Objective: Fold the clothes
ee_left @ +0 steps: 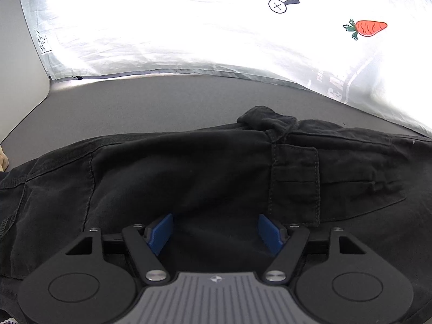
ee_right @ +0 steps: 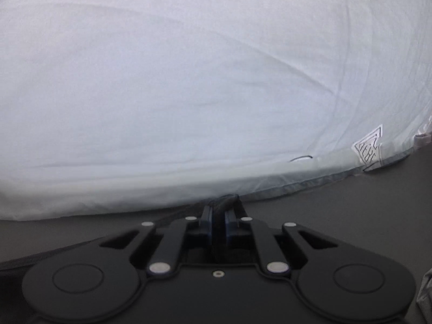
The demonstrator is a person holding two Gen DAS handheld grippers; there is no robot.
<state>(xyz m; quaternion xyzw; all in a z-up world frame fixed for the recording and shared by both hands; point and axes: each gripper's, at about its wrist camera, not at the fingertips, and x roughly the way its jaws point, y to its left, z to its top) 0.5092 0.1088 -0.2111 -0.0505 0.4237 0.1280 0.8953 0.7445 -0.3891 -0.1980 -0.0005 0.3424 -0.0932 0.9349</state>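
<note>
A black garment with stitched pockets [ee_left: 189,170] lies across the dark grey table [ee_left: 162,102] in the left wrist view. My left gripper [ee_left: 215,229] is open, its blue pads [ee_left: 162,229] spread just above the black cloth, holding nothing. In the right wrist view my right gripper [ee_right: 219,216] is shut on a bunched edge of the black garment [ee_right: 225,201], low over the table [ee_right: 351,202]. The rest of the garment is hidden behind the gripper body there.
A white printed sheet [ee_left: 216,32] covers the far side of the table, with a carrot print [ee_left: 368,28] and button prints [ee_left: 277,6]. Its hem [ee_right: 297,186] runs just beyond the right gripper, with a label [ee_right: 368,148] at its corner. The table's left edge [ee_left: 24,124] shows.
</note>
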